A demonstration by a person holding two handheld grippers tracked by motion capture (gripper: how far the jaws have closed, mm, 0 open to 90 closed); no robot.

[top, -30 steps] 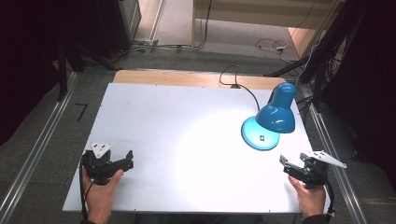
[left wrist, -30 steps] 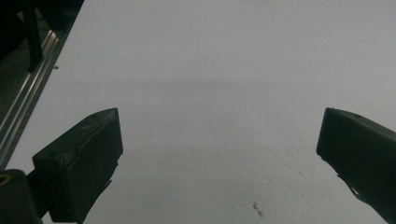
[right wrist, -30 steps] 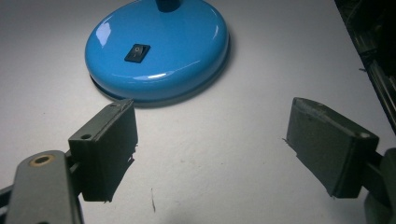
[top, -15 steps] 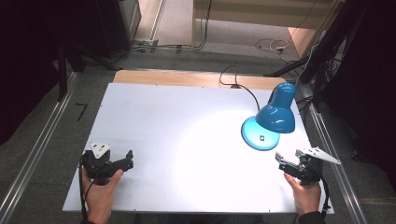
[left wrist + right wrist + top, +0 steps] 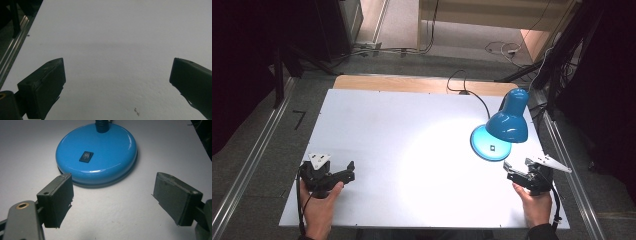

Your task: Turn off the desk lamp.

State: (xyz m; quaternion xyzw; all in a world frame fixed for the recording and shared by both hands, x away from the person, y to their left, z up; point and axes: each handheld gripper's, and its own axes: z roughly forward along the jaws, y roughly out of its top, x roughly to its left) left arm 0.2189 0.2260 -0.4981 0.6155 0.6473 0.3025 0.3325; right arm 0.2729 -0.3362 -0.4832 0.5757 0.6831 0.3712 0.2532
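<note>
Approach step, by my reading: right gripper (image 5: 512, 173), jaws spread and empty, sits just short of the glossy blue round-based metal desk lamp (image 5: 498, 135) at right of the white counter (image 5: 412, 125); next move likely needs advancing onto the base's black rocker switch (image 5: 86, 156).

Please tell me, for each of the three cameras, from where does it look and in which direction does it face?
High view: sits above the person's side, faces forward and down on the white rectangular table; both hands, left gripper and right gripper show.
Left gripper view: rides the left gripper, faces along its open jaws over bare tabletop.
Right gripper view: rides the right gripper, faces the glossy blue desk lamp's round base with its black rocker switch.
Shared: high view and right gripper view both show lamp base and switch.
</note>
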